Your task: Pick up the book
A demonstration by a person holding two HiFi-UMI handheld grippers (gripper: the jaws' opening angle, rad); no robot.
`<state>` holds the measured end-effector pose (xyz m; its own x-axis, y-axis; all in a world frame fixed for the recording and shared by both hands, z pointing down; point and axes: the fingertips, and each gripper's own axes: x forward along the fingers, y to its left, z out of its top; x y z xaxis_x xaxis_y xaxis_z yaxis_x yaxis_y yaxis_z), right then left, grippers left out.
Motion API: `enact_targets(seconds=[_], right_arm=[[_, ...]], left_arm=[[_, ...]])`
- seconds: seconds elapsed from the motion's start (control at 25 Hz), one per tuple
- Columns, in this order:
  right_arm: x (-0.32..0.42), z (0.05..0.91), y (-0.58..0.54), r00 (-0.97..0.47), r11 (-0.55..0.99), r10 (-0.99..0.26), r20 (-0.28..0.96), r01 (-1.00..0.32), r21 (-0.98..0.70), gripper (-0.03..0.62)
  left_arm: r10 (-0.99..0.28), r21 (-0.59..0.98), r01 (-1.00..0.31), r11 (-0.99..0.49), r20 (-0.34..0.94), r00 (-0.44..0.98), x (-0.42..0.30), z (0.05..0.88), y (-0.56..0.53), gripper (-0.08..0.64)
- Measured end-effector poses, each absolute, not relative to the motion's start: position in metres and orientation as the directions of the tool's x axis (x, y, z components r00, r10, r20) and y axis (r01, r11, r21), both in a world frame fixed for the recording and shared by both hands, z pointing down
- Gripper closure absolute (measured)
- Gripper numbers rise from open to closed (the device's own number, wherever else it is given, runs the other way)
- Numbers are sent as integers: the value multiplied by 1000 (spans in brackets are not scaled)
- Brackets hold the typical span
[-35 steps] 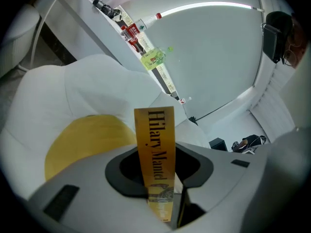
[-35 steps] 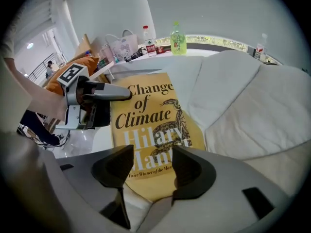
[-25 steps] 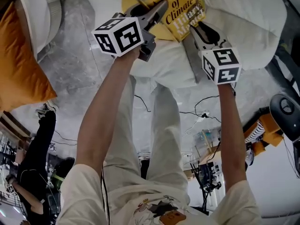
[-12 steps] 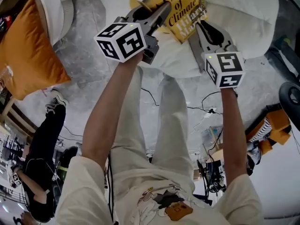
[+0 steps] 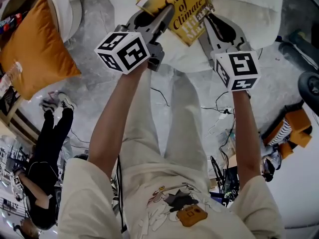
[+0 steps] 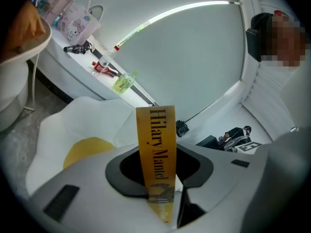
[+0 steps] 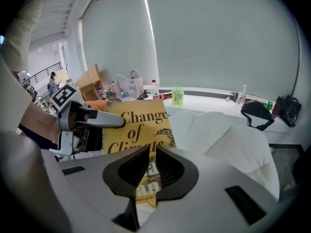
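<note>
White cushion [image 5: 251,9] is lying beyond both tools. Yellow book [image 5: 185,6] is sitting between the two, gripped from each side: left gripper [image 6: 160,188] is clamping the spine, jaws partway apart; right gripper [image 7: 148,164] is pinching the cover's near edge, jaws almost together

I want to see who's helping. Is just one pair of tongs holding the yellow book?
No, the left tongs grip the book by its spine and the right tongs pinch its bottom edge.
</note>
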<state>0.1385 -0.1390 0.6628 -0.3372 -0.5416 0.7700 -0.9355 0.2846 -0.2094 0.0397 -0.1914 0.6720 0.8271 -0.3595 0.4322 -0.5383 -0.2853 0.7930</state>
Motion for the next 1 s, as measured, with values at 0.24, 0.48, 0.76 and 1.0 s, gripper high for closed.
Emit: enact_targets(seconds=[0.24, 0.48, 0.76, 1.0], right_arm=[[139, 526, -158, -308, 287, -631, 712, -945, -154, 541], [214, 495, -169, -336, 261, -641, 690, -941, -215, 545], [236, 458, -163, -350, 246, -675, 650, -937, -249, 546], [239, 406, -148, -362, 260, -707, 607, -932, -253, 546]], left_arm=[[-423, 695, -592, -408, 430, 797, 24, 527, -210, 419], [-429, 643, -633, -432, 471, 771, 96, 479, -227, 419], [-460, 591, -654, -472, 468, 755, 120, 426, -224, 419], [-473, 540, -663, -518, 465, 748, 129, 371, -198, 419]])
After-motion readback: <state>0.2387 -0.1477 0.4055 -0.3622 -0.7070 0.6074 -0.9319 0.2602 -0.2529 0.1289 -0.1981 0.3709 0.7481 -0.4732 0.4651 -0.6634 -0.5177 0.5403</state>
